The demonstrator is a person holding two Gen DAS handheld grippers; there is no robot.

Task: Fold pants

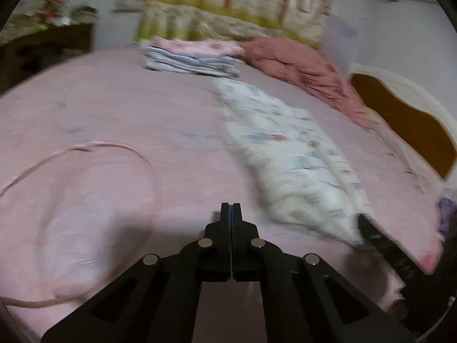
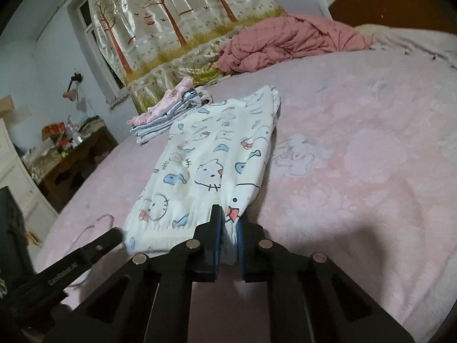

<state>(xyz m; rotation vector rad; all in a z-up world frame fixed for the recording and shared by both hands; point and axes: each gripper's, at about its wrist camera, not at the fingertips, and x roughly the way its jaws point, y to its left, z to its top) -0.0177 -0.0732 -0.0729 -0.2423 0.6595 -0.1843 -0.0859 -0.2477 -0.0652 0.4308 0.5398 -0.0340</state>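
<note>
White pants (image 2: 211, 157) with a cat-and-fish print lie flat on the pink bed sheet (image 2: 371, 143), one end towards me. My right gripper (image 2: 228, 223) is shut on the near hem, and the white cloth bunches between its pads. In the left wrist view the pants (image 1: 285, 148) run off to the right, with the right gripper (image 1: 367, 224) at their near corner. My left gripper (image 1: 231, 208) is shut with its fingers pressed together and no cloth between them. It hovers over bare sheet (image 1: 171, 114). From the right wrist view, the left gripper (image 2: 118, 233) has its tip just left of the pants' near-left corner.
A stack of folded clothes (image 2: 165, 114) sits beyond the pants, and a rumpled dusty-red quilt (image 2: 285, 43) lies by the headboard (image 1: 405, 125). A small white cloth (image 2: 300, 154) lies right of the pants. A pink cable loop (image 1: 85, 148) lies on the sheet. A cluttered wooden table (image 2: 77, 160) stands beside the bed.
</note>
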